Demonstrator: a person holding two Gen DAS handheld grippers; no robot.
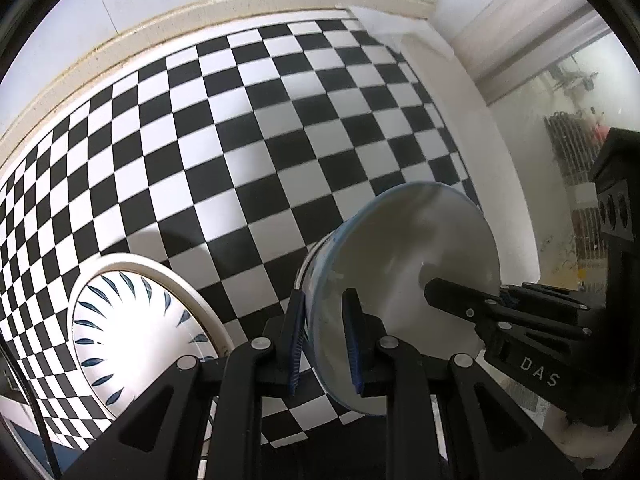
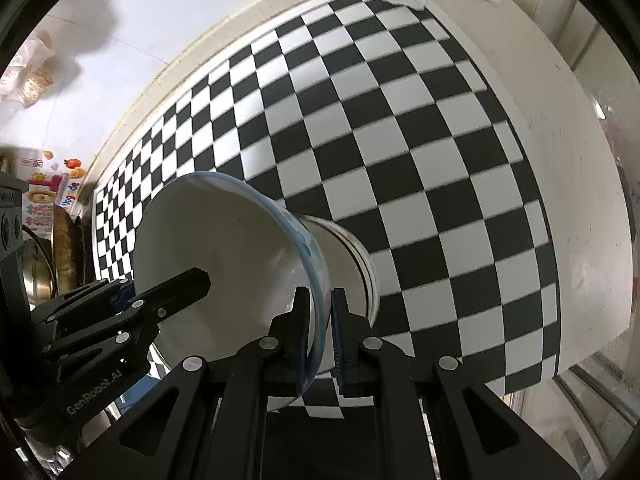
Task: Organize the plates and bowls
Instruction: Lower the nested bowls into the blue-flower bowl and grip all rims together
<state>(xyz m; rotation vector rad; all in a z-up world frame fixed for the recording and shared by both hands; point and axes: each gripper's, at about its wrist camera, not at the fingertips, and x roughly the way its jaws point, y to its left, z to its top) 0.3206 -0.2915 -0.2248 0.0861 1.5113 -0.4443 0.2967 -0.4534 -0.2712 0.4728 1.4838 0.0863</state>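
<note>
A white bowl with a blue rim (image 1: 408,256) is held over the checkered cloth by both grippers, one on each side of its rim. My left gripper (image 1: 325,340) is shut on the near rim in the left wrist view; the right gripper's finger reaches into the bowl from the right there. In the right wrist view my right gripper (image 2: 320,336) is shut on the bowl's rim (image 2: 224,248), with the left gripper's finger inside it at the left. A white plate with blue leaf marks (image 1: 132,332) lies on the cloth at lower left.
The black-and-white checkered cloth (image 1: 248,140) covers a white table against a pale wall. The table's right edge (image 1: 492,152) drops off to a window side. Metal pots (image 2: 48,256) and colourful packaging stand at the far left in the right wrist view.
</note>
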